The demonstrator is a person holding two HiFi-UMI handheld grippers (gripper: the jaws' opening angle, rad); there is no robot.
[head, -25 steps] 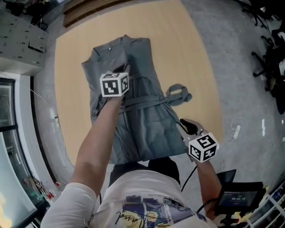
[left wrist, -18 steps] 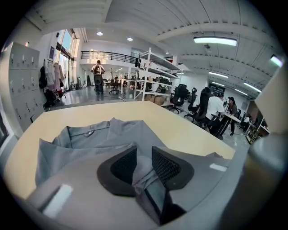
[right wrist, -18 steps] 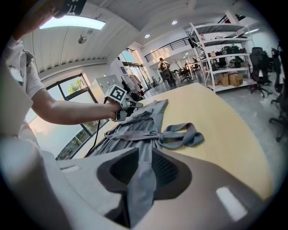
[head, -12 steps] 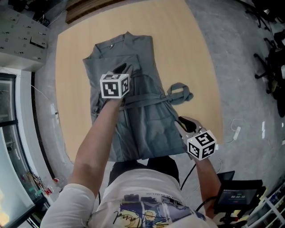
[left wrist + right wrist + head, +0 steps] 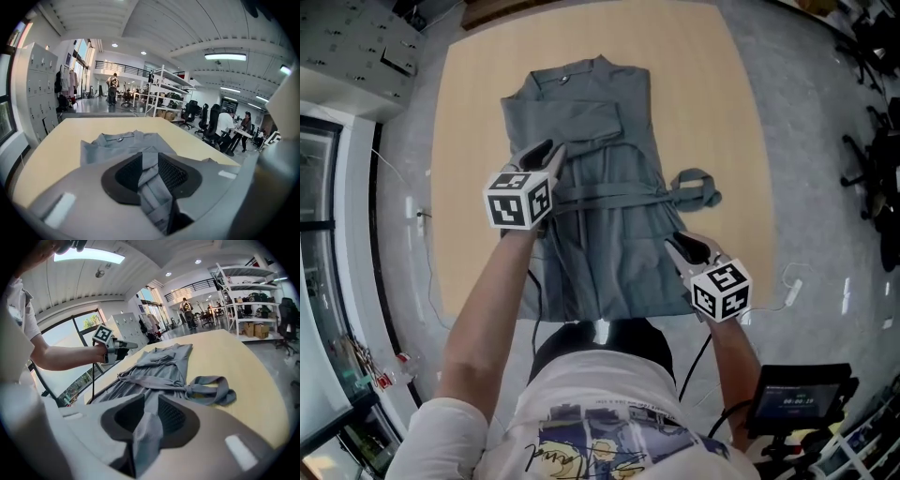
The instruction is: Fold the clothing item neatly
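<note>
A grey garment (image 5: 605, 220) lies flat on the light wooden table (image 5: 712, 84), collar at the far end, with a sleeve (image 5: 581, 122) folded across its chest and a tied belt loop (image 5: 698, 187) off its right side. My left gripper (image 5: 551, 150) hovers over the garment's left edge. Its jaws have just been opening and stand open, and in the left gripper view (image 5: 150, 161) the cloth (image 5: 117, 143) only shows through the gap. My right gripper (image 5: 680, 246) is shut on the garment's near right hem, and a bunch of cloth rises between its pads (image 5: 151, 401).
The belt loop (image 5: 211, 390) lies on bare wood to the right. Grey floor surrounds the table, with a screen (image 5: 797, 403) at the lower right, office chairs (image 5: 877, 141) on the right and a cable (image 5: 792, 281) near the table's right edge. Shelving (image 5: 161, 91) stands beyond the far end.
My left gripper has come off the chest of the garment, moving left and up, with its jaws parted. The sleeve stays folded across the chest. The right gripper keeps its hold on the hem.
</note>
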